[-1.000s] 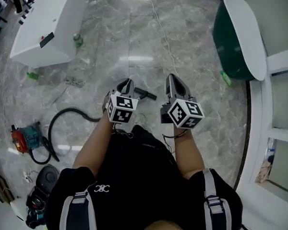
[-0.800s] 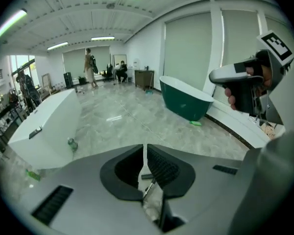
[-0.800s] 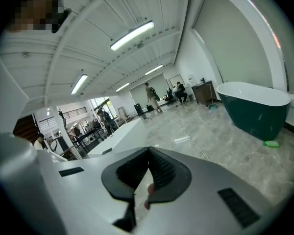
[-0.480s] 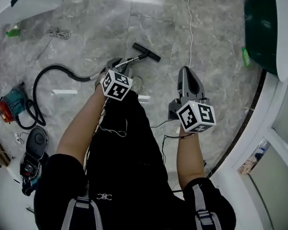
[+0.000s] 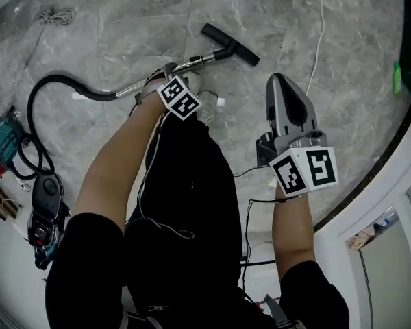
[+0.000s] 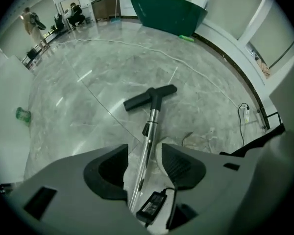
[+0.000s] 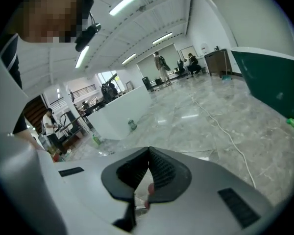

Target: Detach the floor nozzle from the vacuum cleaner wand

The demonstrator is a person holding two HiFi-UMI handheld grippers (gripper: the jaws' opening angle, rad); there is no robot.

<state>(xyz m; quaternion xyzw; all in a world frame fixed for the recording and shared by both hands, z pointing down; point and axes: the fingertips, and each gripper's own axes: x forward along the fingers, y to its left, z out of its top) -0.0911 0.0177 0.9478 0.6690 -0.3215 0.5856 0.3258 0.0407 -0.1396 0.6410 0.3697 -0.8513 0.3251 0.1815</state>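
Now wand (image 6: 151,126) between left gripper's (image 6: 142,151) just-opened jaws

wand (image 6: 152,126) lies on floor (image 5: 123,19), passing between the just-opened jaws of left hand-held gripper (image 6: 143,155). floor nozzle (image 6: 149,97) ahead, at wand's far end. hose (image 5: 55,81) off left. right hand-held gripper (image 5: 281,81) well right of wand, cable (image 5: 320,26) beyond.
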